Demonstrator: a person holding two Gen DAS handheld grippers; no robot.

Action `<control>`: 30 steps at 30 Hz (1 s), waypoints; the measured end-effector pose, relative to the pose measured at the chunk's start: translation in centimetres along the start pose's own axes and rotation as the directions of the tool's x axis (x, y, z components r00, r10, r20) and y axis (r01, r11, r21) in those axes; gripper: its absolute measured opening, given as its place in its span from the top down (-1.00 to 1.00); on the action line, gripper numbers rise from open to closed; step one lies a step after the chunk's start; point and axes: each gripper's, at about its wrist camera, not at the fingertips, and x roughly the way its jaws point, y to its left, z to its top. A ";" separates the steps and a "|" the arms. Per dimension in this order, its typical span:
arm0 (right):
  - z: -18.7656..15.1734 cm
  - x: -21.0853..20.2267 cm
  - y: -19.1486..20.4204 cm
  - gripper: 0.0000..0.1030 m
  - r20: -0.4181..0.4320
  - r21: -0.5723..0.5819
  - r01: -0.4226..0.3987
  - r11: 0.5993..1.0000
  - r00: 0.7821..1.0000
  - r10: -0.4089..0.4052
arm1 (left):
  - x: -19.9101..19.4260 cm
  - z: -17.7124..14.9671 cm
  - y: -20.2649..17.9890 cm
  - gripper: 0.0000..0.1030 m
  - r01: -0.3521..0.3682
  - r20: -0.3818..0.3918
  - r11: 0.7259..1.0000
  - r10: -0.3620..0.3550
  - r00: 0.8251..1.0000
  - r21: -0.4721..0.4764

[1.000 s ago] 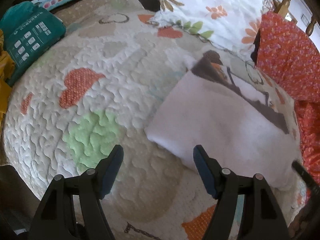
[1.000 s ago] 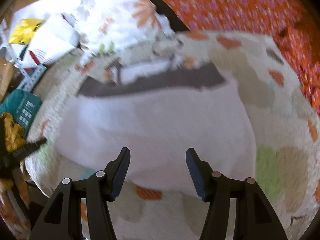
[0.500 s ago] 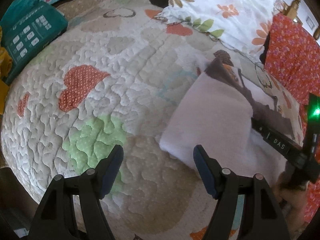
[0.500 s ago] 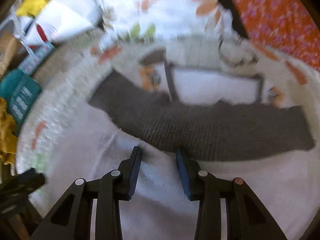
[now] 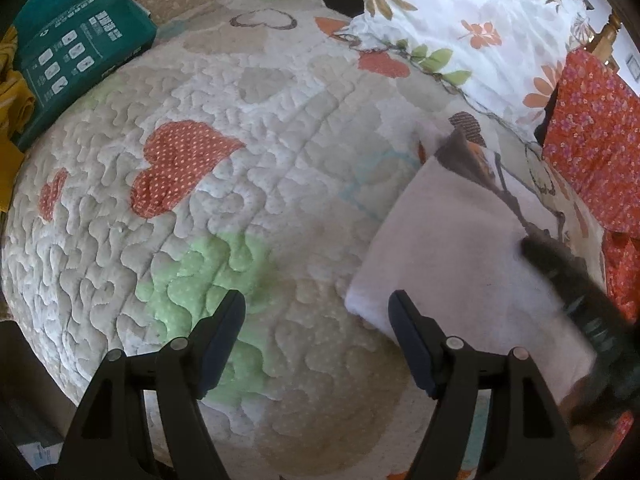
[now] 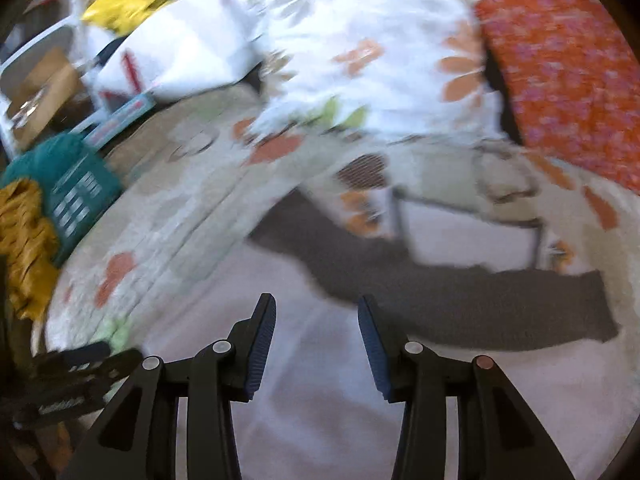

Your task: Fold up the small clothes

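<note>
left gripper point(image 5: 316, 316): fingers spread wide, nothing between them, hovering over the heart-patterned quilt point(image 5: 240, 128), its right fingertip at the near corner of the garment.
right gripper point(image 6: 316, 340): fingers parted, no pinch, above the garment's white part; view blurred.
white folded garment point(image 5: 448, 264): lies flat on the quilt, dark brown band point(image 6: 460, 300) along its far edge.
teal package point(image 5: 76, 52): far left on the quilt's edge.
floral pillow point(image 5: 472, 20): beyond the garment.

The soft teal plastic package point(image 5: 76, 48), far left beyond the left fingers, carries rows of white icons and a line of white lettering; that lettering is too small to read; nothing else bears writing.
</note>
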 end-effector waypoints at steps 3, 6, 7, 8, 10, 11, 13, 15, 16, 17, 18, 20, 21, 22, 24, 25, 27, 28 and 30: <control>-1.5 3.5 0.3 0.06 -0.110 -0.043 0.032 0.999 0.993 -0.036 | -0.1 0.1 0.0 -0.42 -0.006 0.004 1.000 0.006 1.000 0.004; -1.2 2.7 0.8 0.03 -0.087 -0.059 0.042 0.997 0.995 -0.047 | -0.3 0.2 0.0 -0.42 -0.021 0.020 1.000 0.021 1.000 0.011; -0.9 2.1 0.8 0.03 -0.071 -0.057 0.037 0.998 0.997 -0.041 | -0.4 0.3 -0.1 -0.42 -0.028 0.026 0.999 0.028 0.999 0.015; -0.8 1.5 0.7 0.02 -0.052 -0.050 0.038 0.998 0.998 -0.041 | -0.4 0.3 -0.2 -0.42 -0.035 0.031 0.999 0.034 0.999 0.019; -0.7 0.6 -0.1 -0.05 -0.035 -0.020 0.037 0.999 0.999 -0.037 | -0.5 0.4 -0.2 -0.42 -0.033 0.033 0.999 0.032 0.999 0.023; -0.7 0.0 -0.8 -0.06 -0.032 0.004 0.029 1.000 0.999 -0.029 | -0.5 0.4 -0.3 -0.42 -0.031 0.032 0.999 0.030 0.999 0.026; -0.8 -1.0 -2.3 -0.07 -0.029 0.045 0.034 0.998 0.999 -0.033 | -0.5 0.4 -0.4 -0.43 -0.032 0.033 0.999 0.031 0.999 0.032; -1.2 -2.4 -4.3 -0.07 -0.028 0.095 0.052 0.994 0.998 -0.049 | -0.5 0.3 -0.4 -0.43 -0.032 0.031 0.999 0.031 0.999 0.034; -1.4 -3.3 -6.0 -0.08 -0.026 0.133 0.064 0.989 0.998 -0.061 | -0.5 0.3 -0.3 -0.43 -0.031 0.030 0.999 0.031 0.999 0.031; -1.6 -4.4 -8.0 -0.08 -0.019 0.180 0.076 0.981 0.997 -0.074 | -0.6 0.2 -0.3 -0.43 -0.032 0.031 0.999 0.031 0.999 0.027; -1.9 -5.2 -9.5 -0.10 -0.011 0.216 0.083 0.973 0.997 -0.082 | -0.6 0.1 -0.3 -0.43 -0.032 0.032 0.999 0.032 0.999 0.024; -2.9 -7.6 -14.0 -0.21 0.014 0.331 0.102 0.938 0.993 -0.113 | -0.8 0.0 -0.5 -0.43 -0.028 0.040 0.999 0.027 0.999 0.023; -3.6 -8.8 -16.4 -0.23 0.024 0.390 0.112 0.914 0.991 -0.132 | -1.0 -0.2 -0.9 -0.43 -0.020 0.046 0.999 0.019 0.999 0.029; -4.4 -9.9 -18.9 -0.26 0.030 0.452 0.119 0.884 0.988 -0.149 | -1.2 -0.4 -1.6 -0.43 -0.004 0.052 0.999 0.001 0.999 0.042; -6.3 -11.5 -22.9 -0.27 0.027 0.548 0.127 0.827 0.985 -0.169 | -1.6 -1.0 -3.1 -0.43 0.033 0.060 0.997 -0.038 0.997 0.077; -7.3 -12.3 -25.0 -0.28 0.025 0.598 0.123 0.792 0.985 -0.172 | -1.8 -1.3 -4.4 -0.43 0.054 0.063 0.993 -0.060 0.996 0.105; -9.1 -13.2 -27.8 -0.28 0.027 0.660 0.102 0.744 0.987 -0.160 | -2.0 -2.2 -7.2 -0.43 0.089 0.067 0.981 -0.102 0.993 0.171; -10.0 -13.6 -29.0 -0.28 0.027 0.683 0.089 0.725 0.989 -0.148 | -2.1 -2.6 -8.4 -0.43 0.099 0.067 0.975 -0.114 0.991 0.198; -11.6 -13.7 -30.4 -0.28 0.028 0.708 0.060 0.704 0.993 -0.113 | -2.1 -3.7 -10.8 -0.43 0.120 0.059 0.960 -0.139 0.988 0.252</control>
